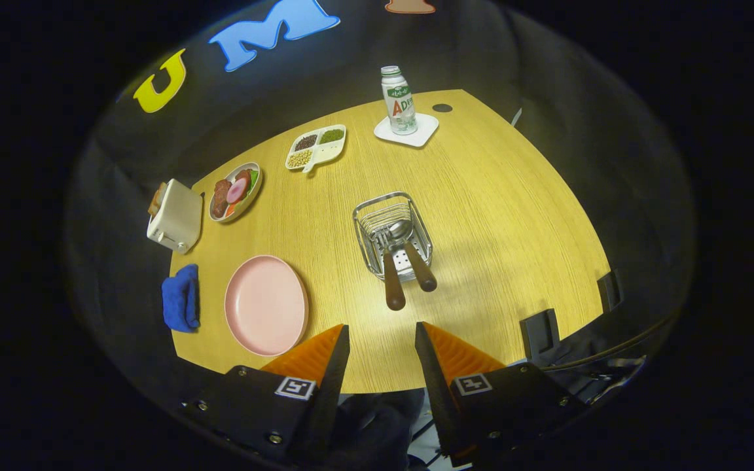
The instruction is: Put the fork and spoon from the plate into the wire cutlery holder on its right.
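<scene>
fork (389, 275) and spoon (411, 252) both in wire cutlery holder (391, 232), heads down, brown handles leaning out over its near rim; pink plate (266, 305) bare, left of holder, well apart

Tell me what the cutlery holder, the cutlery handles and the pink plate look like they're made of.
The cutlery holder looks like shiny metal wire, bright glints along thin bars. The fork and spoon handles look like dark brown wood, matte, with silvery metal heads. The pink plate seems smooth ceramic or plastic; its soft sheen leaves that open. The gripper hangs open, fingers apart.
</scene>
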